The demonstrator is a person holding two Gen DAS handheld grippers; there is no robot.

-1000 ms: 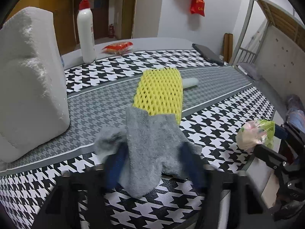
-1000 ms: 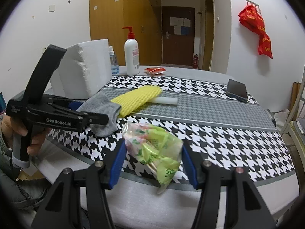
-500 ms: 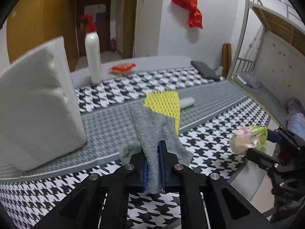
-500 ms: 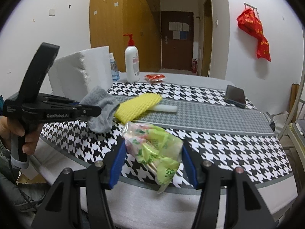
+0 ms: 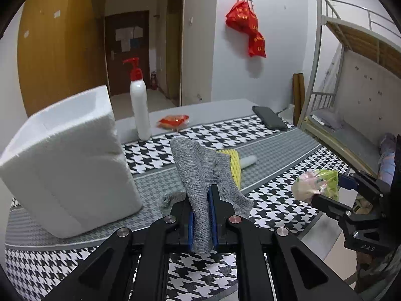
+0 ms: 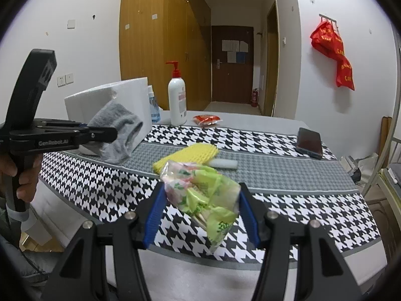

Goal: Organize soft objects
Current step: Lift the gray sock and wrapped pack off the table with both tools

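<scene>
i'm mid-carry: my left gripper (image 5: 201,215) is clamped on the grey sock (image 5: 200,173), lifted just beside the white foam box (image 5: 67,165); my right gripper (image 6: 200,215) pinches the crinkly plastic packet (image 6: 203,190). next (i judge) both go over the box's open top.

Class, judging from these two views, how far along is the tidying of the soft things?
Nothing looks put away yet. In hand: the left gripper pinches the grey sock, the right gripper holds the crinkly bag. Left: the yellow foam net lies on the table.
</scene>
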